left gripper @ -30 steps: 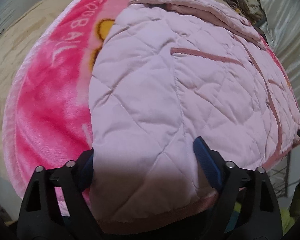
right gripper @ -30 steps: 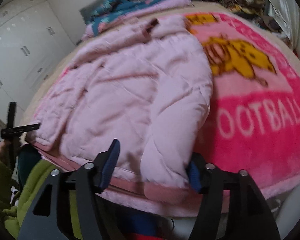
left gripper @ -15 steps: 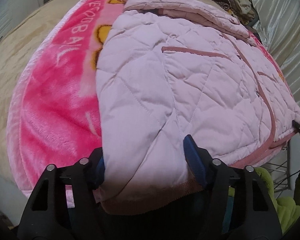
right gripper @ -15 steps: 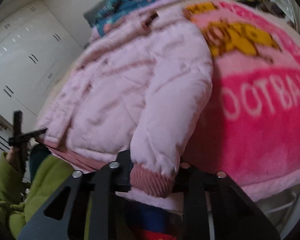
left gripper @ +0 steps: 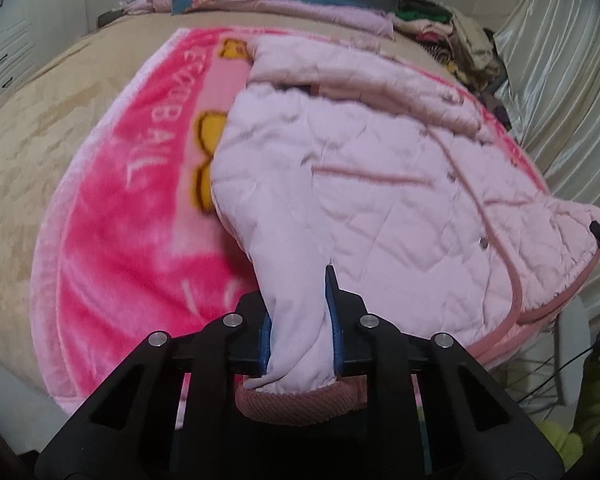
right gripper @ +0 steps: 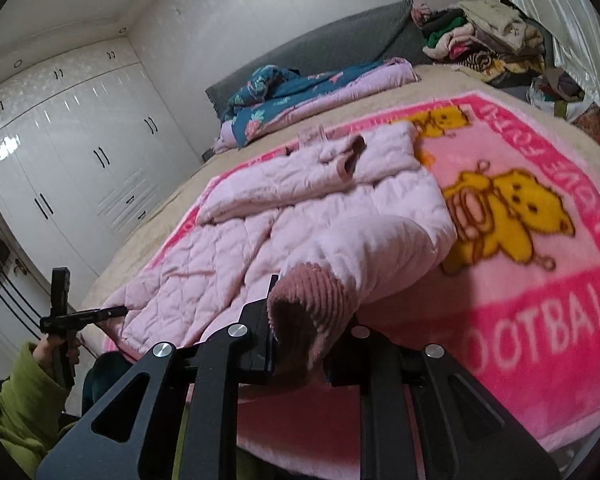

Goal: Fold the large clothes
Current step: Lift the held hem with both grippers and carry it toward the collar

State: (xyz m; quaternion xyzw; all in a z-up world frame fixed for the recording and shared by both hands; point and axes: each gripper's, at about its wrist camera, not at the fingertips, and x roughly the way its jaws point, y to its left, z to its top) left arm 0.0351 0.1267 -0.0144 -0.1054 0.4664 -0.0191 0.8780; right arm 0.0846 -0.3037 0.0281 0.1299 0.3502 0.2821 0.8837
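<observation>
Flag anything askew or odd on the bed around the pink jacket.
Nothing is spilled or damaged. The pink jacket lies crooked across the pink blanket. A loose clothes heap sits in the far corner.

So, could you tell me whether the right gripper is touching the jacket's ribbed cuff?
Touching: the right wrist view shows the right gripper clamped on the ribbed cuff.
</observation>
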